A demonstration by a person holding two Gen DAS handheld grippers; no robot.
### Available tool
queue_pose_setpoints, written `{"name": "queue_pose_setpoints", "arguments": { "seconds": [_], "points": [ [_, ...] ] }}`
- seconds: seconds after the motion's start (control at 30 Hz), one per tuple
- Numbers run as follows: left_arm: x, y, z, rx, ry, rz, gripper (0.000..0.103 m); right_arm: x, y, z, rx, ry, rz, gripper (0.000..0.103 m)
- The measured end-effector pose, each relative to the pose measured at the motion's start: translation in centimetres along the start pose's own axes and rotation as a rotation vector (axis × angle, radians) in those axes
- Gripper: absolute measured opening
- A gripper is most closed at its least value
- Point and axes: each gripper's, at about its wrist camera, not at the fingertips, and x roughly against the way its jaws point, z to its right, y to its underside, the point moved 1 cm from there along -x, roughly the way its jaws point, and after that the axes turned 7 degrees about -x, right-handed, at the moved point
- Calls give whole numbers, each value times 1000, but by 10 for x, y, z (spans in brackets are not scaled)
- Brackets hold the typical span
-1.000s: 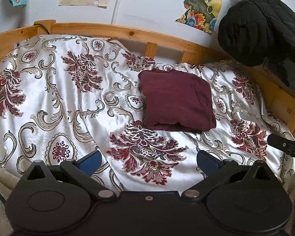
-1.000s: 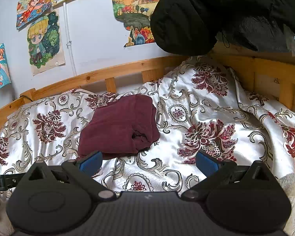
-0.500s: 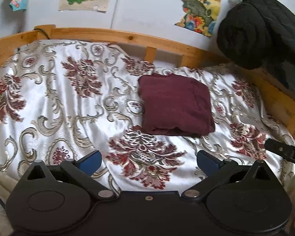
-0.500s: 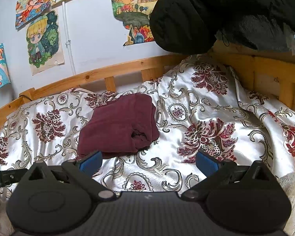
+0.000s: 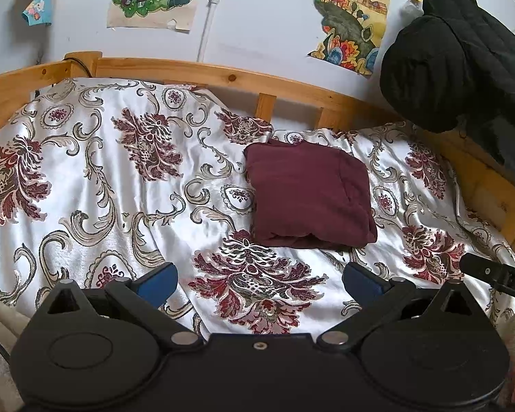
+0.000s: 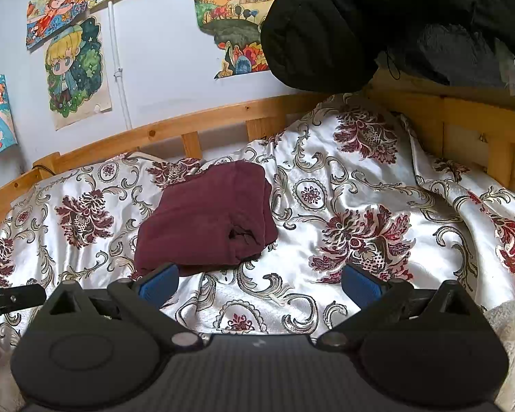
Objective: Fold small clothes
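Garment: maroon garment [image 5: 310, 194] lies folded into a compact square on the floral bedspread [image 5: 127, 185], at 12 o'clock of the left gripper [image 5: 259, 279], 11 o'clock of the right gripper [image 6: 259, 279].
Change: garment unmoved over the last second; the left view has tipped up a little.
Grippers: both spread wide, empty, clear of the cloth.
Meaning: fold looks finished; hands backing off.
Surroundings: wooden bed rail [image 5: 223, 73] behind, black jacket [image 5: 463, 55] at 2 o'clock.

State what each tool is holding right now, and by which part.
Nothing is held. The left tool and the right tool are both open and empty, short of the folded maroon garment, which lies untouched on the floral bedspread.
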Motion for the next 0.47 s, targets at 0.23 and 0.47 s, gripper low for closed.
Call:
{"name": "queue_pose_setpoints", "arguments": {
  "seconds": [0.23,0.47],
  "points": [
    [-1,0,0,2,1,-5,102,0,0,0,-1,0,-1,103],
    [-1,1,0,-2,12,-6,102,0,0,0,-3,0,-3,103]
  ]
}}
